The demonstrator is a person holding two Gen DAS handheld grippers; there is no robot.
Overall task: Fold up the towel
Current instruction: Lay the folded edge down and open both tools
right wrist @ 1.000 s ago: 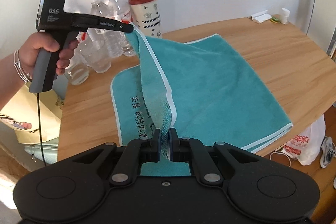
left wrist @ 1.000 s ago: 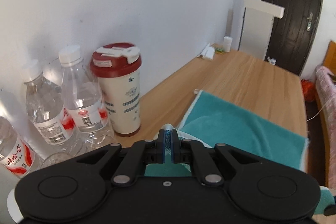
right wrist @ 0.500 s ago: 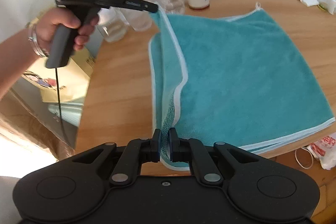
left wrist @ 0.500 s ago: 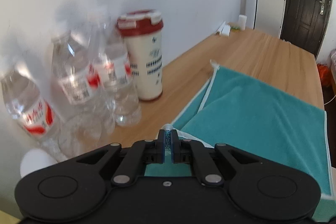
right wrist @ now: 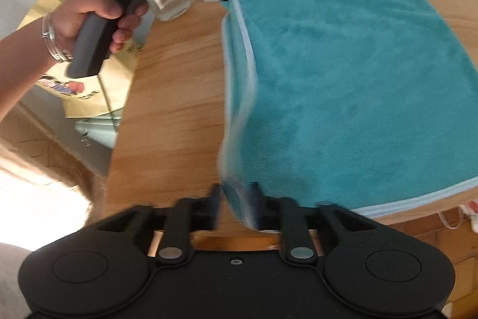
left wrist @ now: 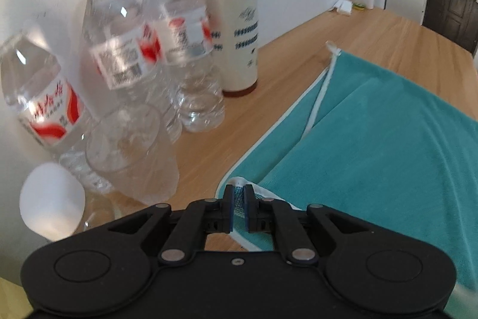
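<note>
- The black left gripper [left wrist: 238,193] pinches a white-trimmed corner of the teal terry towel [left wrist: 388,139], its jaws nearly closed on the cloth.
- The black right gripper [right wrist: 236,201] has its jaws parted a little; the towel's hem lies between them, blurred, so contact cannot be told.
- The towel lies doubled over on the light wooden table [right wrist: 179,97], its far corner beside clear plastic water bottles [left wrist: 125,56] and a cream tumbler with a red lid [left wrist: 236,29].
</note>
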